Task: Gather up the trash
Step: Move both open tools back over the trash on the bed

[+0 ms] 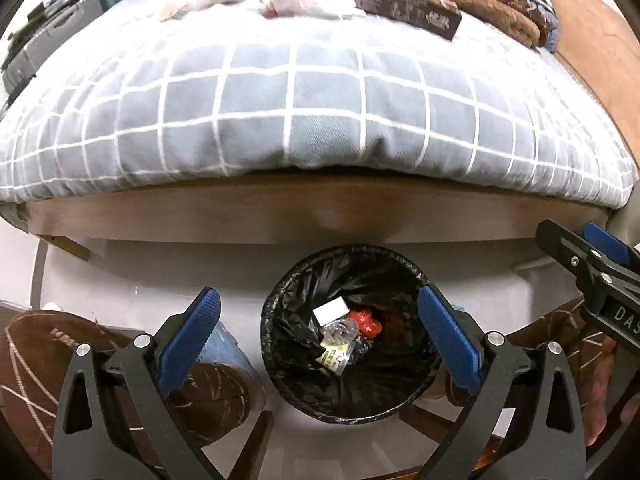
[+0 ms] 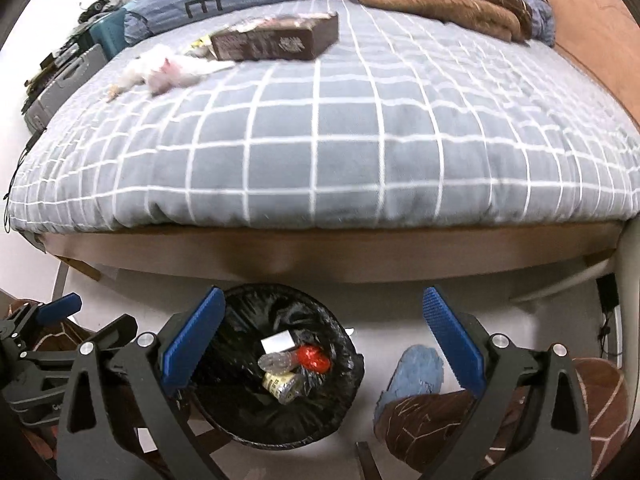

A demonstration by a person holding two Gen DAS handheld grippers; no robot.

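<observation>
Grippers over the trash bin (image 1: pixel 348 336): the left gripper (image 1: pixel 320 332) and right gripper (image 2: pixel 324 340) both stand wide open and hold nothing. Inside the bin lie a white card (image 1: pixel 330 310), a red wrapper (image 1: pixel 365 322) and a foil packet (image 2: pixel 282 385). Beyond the bin, on the far part of the checked bed cover (image 2: pixel 340 140), rest a brown box (image 2: pixel 276 42) and crumpled pale wrappers (image 2: pixel 168 70). Risk, judged: soft bedding may be pinched along with a thin wrapper; the long box could tip out of a narrow grasp.
</observation>
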